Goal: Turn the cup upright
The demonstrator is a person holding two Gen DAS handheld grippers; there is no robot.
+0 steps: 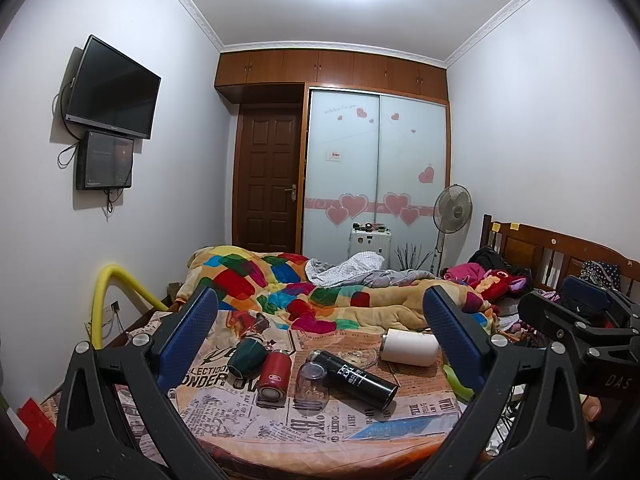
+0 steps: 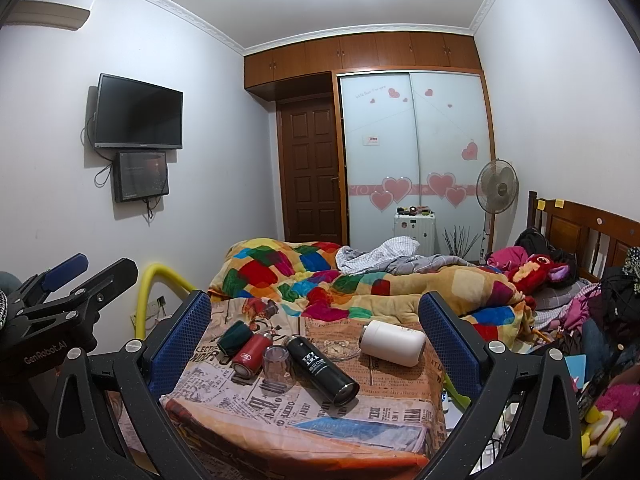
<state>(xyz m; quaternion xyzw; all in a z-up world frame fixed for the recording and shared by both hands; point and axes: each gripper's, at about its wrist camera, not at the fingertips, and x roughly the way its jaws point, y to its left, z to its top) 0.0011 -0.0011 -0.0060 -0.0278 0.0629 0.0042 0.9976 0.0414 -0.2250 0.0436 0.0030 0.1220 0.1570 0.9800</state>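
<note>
Several cups lie or stand on a newspaper-print cloth (image 1: 280, 420): a dark green cup (image 1: 246, 356) on its side, a red flask (image 1: 273, 376) on its side, a clear glass (image 1: 311, 386) standing upside down, a black flask (image 1: 356, 376) on its side and a white cup (image 1: 408, 346) on its side. They show too in the right wrist view: green (image 2: 235, 336), red (image 2: 251, 354), glass (image 2: 276, 368), black (image 2: 322, 368), white (image 2: 394, 342). My left gripper (image 1: 320, 312) and right gripper (image 2: 316, 312) are both open and empty, held back from the cups.
A colourful quilt (image 1: 320, 288) lies heaped behind the cloth. A yellow padded rail (image 1: 104, 296) stands at the left. Clothes and toys (image 2: 540, 272) pile at the right by the wooden headboard (image 1: 560, 252). A fan (image 1: 452, 212) and a wardrobe stand behind.
</note>
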